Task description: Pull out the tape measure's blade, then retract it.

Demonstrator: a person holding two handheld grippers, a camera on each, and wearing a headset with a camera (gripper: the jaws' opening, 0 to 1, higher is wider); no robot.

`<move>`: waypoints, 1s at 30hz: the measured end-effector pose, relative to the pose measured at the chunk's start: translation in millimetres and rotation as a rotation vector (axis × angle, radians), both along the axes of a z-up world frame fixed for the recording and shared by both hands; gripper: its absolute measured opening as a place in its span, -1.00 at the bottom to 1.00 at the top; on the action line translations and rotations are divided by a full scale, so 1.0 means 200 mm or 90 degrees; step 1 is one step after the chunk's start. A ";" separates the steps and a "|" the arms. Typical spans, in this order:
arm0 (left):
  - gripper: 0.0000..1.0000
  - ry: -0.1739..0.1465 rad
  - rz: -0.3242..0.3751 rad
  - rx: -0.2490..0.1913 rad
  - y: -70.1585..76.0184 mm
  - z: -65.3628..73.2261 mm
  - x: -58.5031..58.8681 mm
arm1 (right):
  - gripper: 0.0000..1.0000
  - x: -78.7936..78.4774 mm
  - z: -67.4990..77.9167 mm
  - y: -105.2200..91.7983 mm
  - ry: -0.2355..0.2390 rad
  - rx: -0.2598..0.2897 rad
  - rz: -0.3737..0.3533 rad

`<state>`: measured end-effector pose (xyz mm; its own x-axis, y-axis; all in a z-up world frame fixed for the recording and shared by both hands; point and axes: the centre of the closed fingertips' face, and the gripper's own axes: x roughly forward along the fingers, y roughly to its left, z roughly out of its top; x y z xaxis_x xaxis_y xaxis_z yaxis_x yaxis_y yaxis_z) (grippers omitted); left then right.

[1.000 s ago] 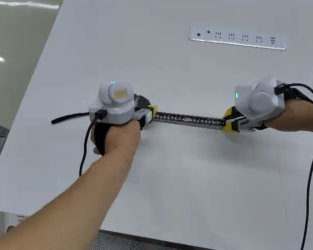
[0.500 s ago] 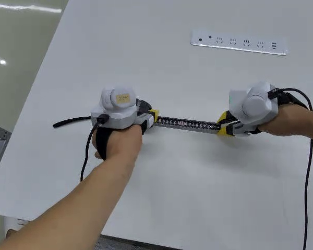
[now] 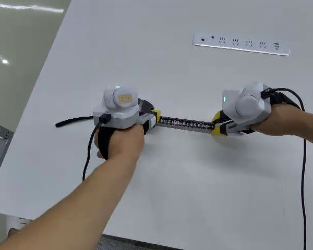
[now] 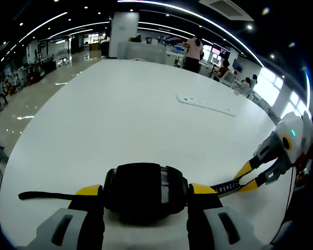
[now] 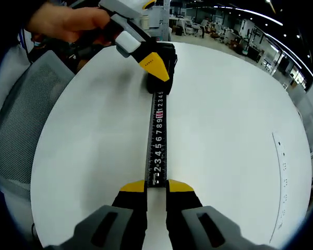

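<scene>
**Jaws grip both ends of a drawn-out tape**

Jaws of the left gripper (image 4: 146, 191) are pressed against the two sides of the tape measure (image 4: 145, 188), its black case wedged between the yellow tips and filling the gap. Jaws of the right gripper (image 5: 156, 186) are closed to a narrow slit and pinch the free end of the blade (image 5: 157, 140), whose low numbers sit just ahead of the tips.

From the right jaws the blade runs straight ahead, its long axis in line with them, to the case held at the far end by the other gripper. From the left jaws it leaves the case to the right and slightly forward, ending at the right gripper's tips. A short length is out, and it lies low over the white table (image 3: 198, 182), stretched taut between the two.

On the other side of the left jaws a black strap (image 4: 41, 196) trails from the case; it is probably the wrist loop, though the fisheye view leaves that unsure.

With the blade drawn, retraction looks like the step in hand. It turns on that shared axis: the right jaws would travel along the blade's own line toward the case, feeding it in straight. Letting go early risks a spring snap-back.
</scene>
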<state>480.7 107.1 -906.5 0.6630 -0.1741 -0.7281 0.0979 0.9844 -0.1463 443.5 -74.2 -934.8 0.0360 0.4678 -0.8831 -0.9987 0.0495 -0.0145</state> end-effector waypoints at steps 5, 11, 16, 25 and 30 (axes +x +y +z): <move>0.22 0.001 0.000 -0.001 0.00 0.00 0.00 | -0.77 0.00 0.00 0.01 -0.001 0.001 0.002; 0.22 0.000 0.001 -0.001 0.00 -0.01 0.01 | -0.77 0.01 0.00 0.03 -0.001 0.004 0.002; 0.22 0.000 0.001 -0.001 0.00 0.00 0.01 | -0.77 0.01 0.00 0.05 -0.001 0.005 0.003; 0.22 -0.001 0.000 -0.001 0.00 0.00 0.01 | -0.77 0.03 -0.01 0.12 -0.004 0.009 0.009; 0.22 0.000 -0.002 0.000 0.00 0.01 0.01 | -0.77 0.02 0.00 0.15 -0.004 0.013 0.009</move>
<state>482.9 107.9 -905.4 0.6629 -0.1756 -0.7278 0.1004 0.9842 -0.1460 447.2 -44.2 -934.5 0.0351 0.4863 -0.8731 -0.9991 0.0365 -0.0199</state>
